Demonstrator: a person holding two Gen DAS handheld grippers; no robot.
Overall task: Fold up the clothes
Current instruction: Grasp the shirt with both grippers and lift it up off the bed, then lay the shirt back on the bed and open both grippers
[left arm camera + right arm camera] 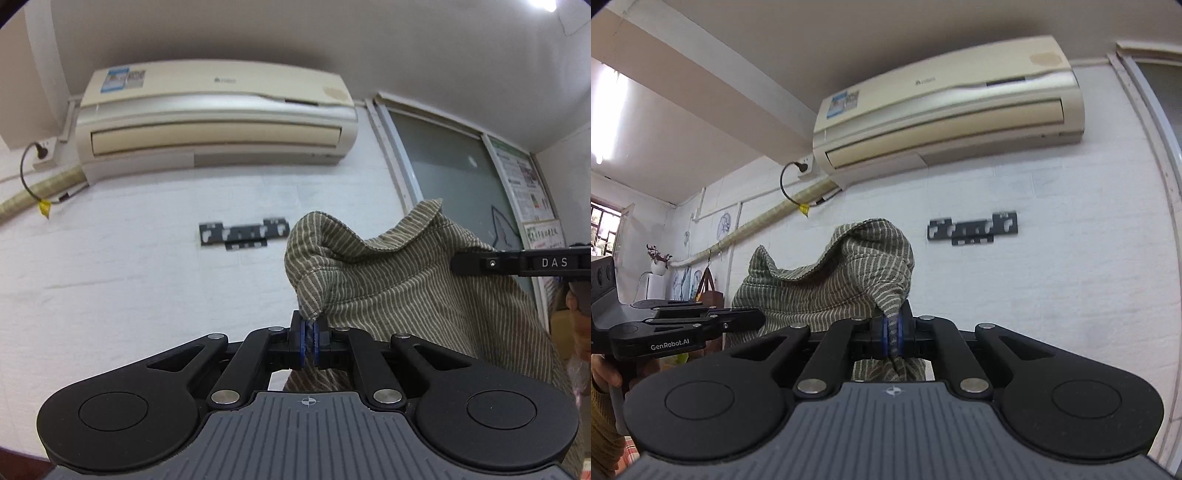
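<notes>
Both grippers, left (309, 338) and right (893, 338), are pinching one striped cloth (399, 280) aloft, its top edge sagging between them (level, neither nearer), the rest hanging below.

My black two-finger left gripper (309, 332) at lower centre is clamped tight; my black right gripper (893, 334) likewise, both raised, angled upward.

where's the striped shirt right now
The striped shirt is held up in the air between both grippers, pinched by the left gripper and the right gripper, below the air conditioner.
</notes>
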